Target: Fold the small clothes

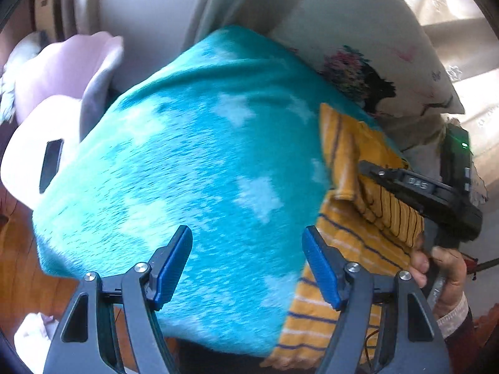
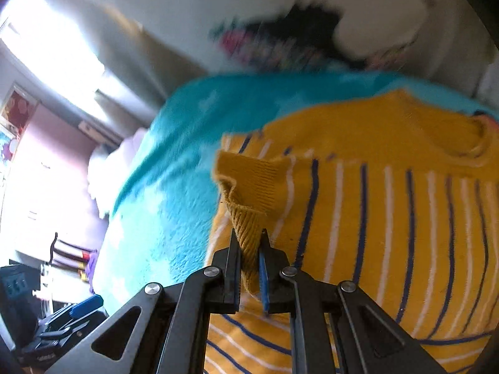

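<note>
A small mustard-yellow knit sweater (image 2: 374, 218) with thin blue and white stripes lies on a fluffy turquoise blanket (image 1: 193, 162) patterned with pale clouds. Its collar sits toward the printed white pillow (image 1: 368, 71). The right tool (image 2: 249, 240) is clenched on the sweater's ribbed cuff, lifting the sleeve. The left tool (image 1: 248, 237) hovers released above the blanket, jaws wide apart.
</note>
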{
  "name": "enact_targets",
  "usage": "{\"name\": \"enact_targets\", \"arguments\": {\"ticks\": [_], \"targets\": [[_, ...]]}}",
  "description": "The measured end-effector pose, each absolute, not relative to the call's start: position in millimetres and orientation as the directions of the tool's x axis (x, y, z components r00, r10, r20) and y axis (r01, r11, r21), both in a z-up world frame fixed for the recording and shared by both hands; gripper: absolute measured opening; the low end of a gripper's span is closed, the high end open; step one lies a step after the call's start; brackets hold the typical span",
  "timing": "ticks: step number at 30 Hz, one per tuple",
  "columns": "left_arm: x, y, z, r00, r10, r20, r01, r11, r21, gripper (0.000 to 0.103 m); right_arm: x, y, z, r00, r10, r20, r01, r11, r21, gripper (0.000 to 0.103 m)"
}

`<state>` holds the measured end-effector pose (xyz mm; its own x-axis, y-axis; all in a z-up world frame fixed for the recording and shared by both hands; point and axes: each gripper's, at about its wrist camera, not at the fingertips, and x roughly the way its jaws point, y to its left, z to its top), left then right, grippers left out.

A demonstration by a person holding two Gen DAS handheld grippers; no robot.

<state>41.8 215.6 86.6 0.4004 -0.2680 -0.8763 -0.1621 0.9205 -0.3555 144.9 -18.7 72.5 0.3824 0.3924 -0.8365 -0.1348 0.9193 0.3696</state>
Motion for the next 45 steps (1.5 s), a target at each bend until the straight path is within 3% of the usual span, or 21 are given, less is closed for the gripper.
{"name": "enact_targets", "arguments": {"ticks": [4, 6, 8, 13, 18, 23, 29, 32, 40, 43, 45], "targets": [[40.9, 227.6, 76.6, 0.383, -0.273, -0.882, -0.176, 0.916, -0.36, 0.072, 149.5, 10.0, 55.5, 0.363, 0.326, -0.873, -0.168, 0.944, 0.282, 0.018], [43.6, 229.9, 74.7, 0.378, -0.278, -0.883, -0.166, 0.918, -0.36, 0.072, 142.4, 3.8, 58.6, 0.354, 0.349, -0.867, -0.183, 0.936, 0.302, 0.044], [49.3, 228.9, 71.7, 0.366, -0.289, -0.884, -0.148, 0.92, -0.362, 0.072, 133.4, 3.7, 67.4, 0.338, 0.393, -0.855, -0.201, 0.918, 0.342, 0.051], [65.6, 212.3, 68.0, 0.345, -0.326, -0.88, -0.076, 0.925, -0.373, 0.072, 97.4, -7.4, 75.4, 0.326, 0.326, -0.888, -0.191, 0.942, 0.276, 0.051], [73.3, 178.0, 68.0, 0.316, -0.354, -0.88, -0.001, 0.927, -0.374, 0.072, 63.3, -67.4, 70.8, 0.324, 0.168, -0.931, -0.048, 0.986, 0.161, 0.051], [76.1, 122.9, 79.0, 0.33, -0.387, -0.861, 0.123, 0.922, -0.368, 0.072, 41.1, -139.6, 59.0, 0.328, 0.145, -0.934, 0.153, 0.967, 0.204, 0.052], [99.0, 75.3, 64.2, 0.337, -0.342, -0.877, 0.179, 0.938, -0.297, 0.072, 22.2, -183.3, 49.9, 0.335, 0.149, -0.93, 0.226, 0.946, 0.233, 0.052], [112.2, 72.2, 43.9, 0.302, -0.297, -0.906, 0.135, 0.954, -0.268, 0.072, 10.7, -188.0, 48.5, 0.334, 0.145, -0.931, 0.214, 0.951, 0.225, 0.06], [93.2, 66.4, 38.7, 0.309, -0.221, -0.925, 0.06, 0.975, -0.213, 0.072, -6.5, -198.5, 46.0, 0.365, 0.208, -0.907, 0.178, 0.941, 0.287, 0.068], [76.7, 68.7, 39.5, 0.305, -0.215, -0.928, 0.018, 0.975, -0.221, 0.072, -6.5, -193.1, 44.5, 0.374, 0.229, -0.899, 0.142, 0.943, 0.3, 0.077], [65.3, 74.4, 41.8, 0.296, -0.222, -0.929, -0.018, 0.971, -0.237, 0.072, -10.5, -188.9, 44.0, 0.381, 0.244, -0.892, 0.101, 0.948, 0.302, 0.09]]}}
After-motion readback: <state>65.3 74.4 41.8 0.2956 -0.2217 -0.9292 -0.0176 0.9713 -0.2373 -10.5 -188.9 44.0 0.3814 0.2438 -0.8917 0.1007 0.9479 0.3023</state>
